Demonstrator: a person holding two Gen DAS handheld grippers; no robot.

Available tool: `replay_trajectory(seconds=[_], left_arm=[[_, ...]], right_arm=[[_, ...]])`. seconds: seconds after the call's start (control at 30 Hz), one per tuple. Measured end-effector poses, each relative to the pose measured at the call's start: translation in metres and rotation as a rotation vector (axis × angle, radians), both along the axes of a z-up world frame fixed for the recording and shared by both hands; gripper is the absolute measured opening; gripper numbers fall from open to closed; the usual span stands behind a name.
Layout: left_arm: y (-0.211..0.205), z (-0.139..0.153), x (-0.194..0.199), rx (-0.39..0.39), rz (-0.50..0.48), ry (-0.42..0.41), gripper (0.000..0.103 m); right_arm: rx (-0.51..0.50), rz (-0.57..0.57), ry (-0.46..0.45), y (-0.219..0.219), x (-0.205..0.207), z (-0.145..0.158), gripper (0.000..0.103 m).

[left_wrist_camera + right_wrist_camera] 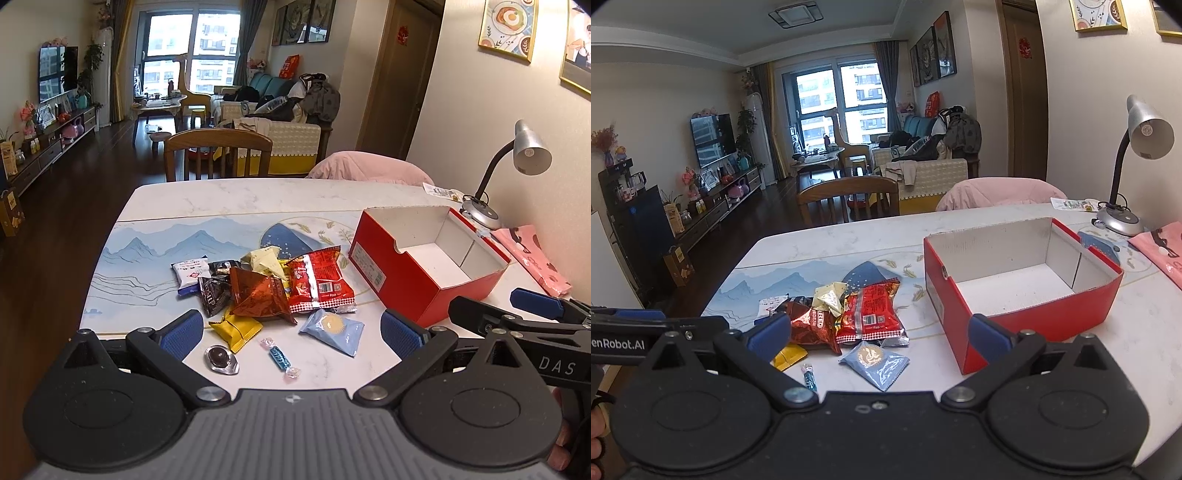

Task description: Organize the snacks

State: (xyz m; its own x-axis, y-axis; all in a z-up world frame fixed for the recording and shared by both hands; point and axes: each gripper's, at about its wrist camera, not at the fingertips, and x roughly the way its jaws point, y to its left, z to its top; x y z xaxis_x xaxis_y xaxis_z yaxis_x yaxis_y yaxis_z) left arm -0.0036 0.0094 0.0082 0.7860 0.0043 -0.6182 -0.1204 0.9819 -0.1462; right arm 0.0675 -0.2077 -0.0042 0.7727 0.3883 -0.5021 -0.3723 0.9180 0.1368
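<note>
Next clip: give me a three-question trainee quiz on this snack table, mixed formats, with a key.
1. True or false: the red box already holds snacks.
2. Which lies nearest the left gripper? A) light blue packet B) desk lamp C) pink bag
3. Fill in: both the left gripper and the right gripper have their fingers ____.

Key: 1 false; 2 A; 3 open

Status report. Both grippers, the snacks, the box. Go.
Left gripper open, empty, low over the near snacks. Right gripper open, empty. Snack pile loose on the table, red box empty beside it. Nothing blocking.
</note>
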Motion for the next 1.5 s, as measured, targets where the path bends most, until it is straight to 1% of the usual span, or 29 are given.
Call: replay_trajectory(seconds=[1.5], left_arm=[[0.016,0.006,-0.005,-0.007,-0.003,-0.037,0.103]], right_arm=[[-0.014,-0.001,-0.017,0.005,-0.003,0.001,0.103]])
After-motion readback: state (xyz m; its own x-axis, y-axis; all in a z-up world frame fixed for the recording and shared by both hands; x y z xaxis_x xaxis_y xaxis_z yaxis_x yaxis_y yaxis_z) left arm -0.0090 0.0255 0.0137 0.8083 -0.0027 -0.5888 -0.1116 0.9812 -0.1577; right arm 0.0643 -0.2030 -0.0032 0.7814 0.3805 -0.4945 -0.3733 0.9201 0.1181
